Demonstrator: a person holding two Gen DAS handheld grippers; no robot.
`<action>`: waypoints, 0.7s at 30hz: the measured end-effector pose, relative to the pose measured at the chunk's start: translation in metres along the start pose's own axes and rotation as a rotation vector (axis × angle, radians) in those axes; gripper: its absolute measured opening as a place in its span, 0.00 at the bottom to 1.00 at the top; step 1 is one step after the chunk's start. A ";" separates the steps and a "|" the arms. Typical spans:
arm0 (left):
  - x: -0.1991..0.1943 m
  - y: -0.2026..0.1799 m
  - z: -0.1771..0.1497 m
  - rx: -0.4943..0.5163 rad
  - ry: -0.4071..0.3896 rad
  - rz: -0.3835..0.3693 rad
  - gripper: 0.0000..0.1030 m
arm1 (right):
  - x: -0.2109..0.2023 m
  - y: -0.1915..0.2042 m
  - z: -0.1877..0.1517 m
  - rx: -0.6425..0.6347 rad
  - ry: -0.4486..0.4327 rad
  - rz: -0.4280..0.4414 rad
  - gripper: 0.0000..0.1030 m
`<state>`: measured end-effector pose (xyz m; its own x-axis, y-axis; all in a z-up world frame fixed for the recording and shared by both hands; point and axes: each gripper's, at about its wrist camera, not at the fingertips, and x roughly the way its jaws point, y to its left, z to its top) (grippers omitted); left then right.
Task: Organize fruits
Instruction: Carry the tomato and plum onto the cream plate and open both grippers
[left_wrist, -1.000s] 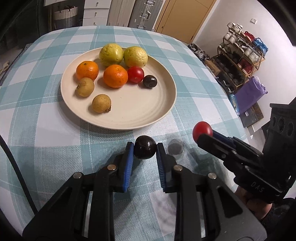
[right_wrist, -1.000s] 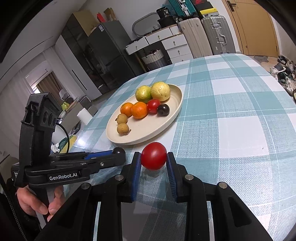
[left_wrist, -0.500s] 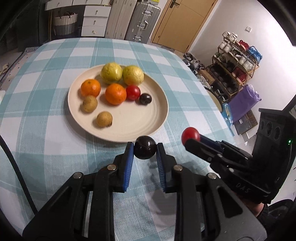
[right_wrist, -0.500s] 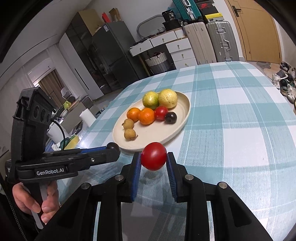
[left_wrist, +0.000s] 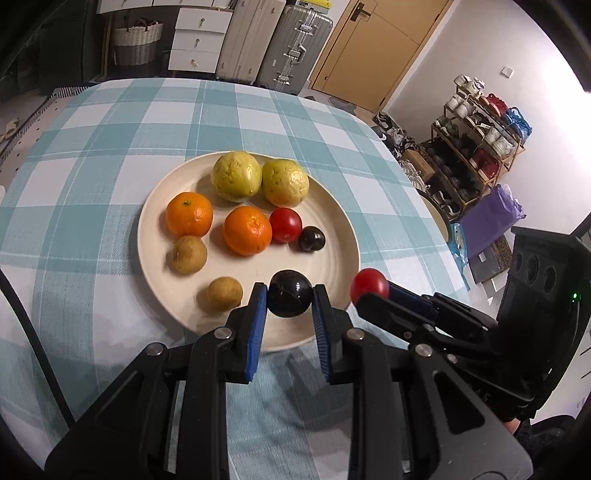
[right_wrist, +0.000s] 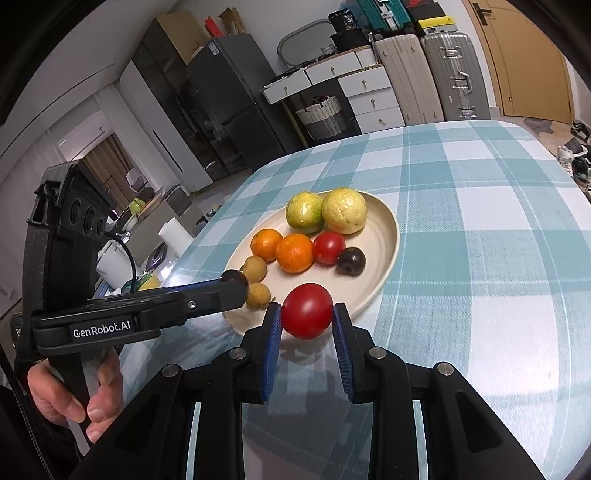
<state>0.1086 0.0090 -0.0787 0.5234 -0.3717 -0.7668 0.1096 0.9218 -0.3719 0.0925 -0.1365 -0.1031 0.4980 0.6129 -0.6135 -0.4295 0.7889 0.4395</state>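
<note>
The left gripper (left_wrist: 289, 299) is clamped on a dark plum (left_wrist: 289, 297), its blue pads pressing both sides, and the fruit hangs over the near part of the cream plate (left_wrist: 332, 206), just inside the rim. The right gripper (right_wrist: 306, 312) is clamped on a red tomato (right_wrist: 307, 310), held at the plate's near edge; in the left wrist view that tomato (left_wrist: 368, 285) sits just outside the rim, to the right of the plum. The two grippers lie close side by side, and a hand (right_wrist: 70, 391) grips the left tool's handle. Bare plate floor lies directly beyond the plum, bounded farther in by a second dark plum (left_wrist: 311, 239) and a second red tomato (left_wrist: 285, 225), which touch or nearly touch. Left of them sit two oranges (left_wrist: 246, 230), with two small brown fruits (left_wrist: 224, 293) nearer the left rim, the closer one just beside the left gripper's left finger. Two yellow-green guavas (left_wrist: 236, 176) rest against each other at the far rim. The right half of the plate is bare. Around it the checked tablecloth (left_wrist: 110, 155) is open on every side out to the rounded table edge. Beyond stand suitcases (left_wrist: 291, 44), white drawers (left_wrist: 195, 44), a woven basket (left_wrist: 136, 44) and a shoe rack (left_wrist: 476, 147), well apart from the table.
</note>
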 end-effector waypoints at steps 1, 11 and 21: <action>0.003 0.001 0.002 -0.002 0.003 -0.002 0.21 | 0.003 -0.001 0.003 0.000 0.005 0.000 0.27; 0.032 0.008 0.017 -0.016 0.051 -0.017 0.21 | 0.033 -0.007 0.022 -0.016 0.050 -0.008 0.27; 0.041 0.007 0.029 -0.010 0.043 -0.065 0.21 | 0.051 -0.013 0.027 -0.044 0.069 -0.032 0.27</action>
<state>0.1558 0.0030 -0.0973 0.4784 -0.4351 -0.7628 0.1338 0.8946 -0.4264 0.1436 -0.1145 -0.1219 0.4594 0.5818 -0.6711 -0.4478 0.8042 0.3907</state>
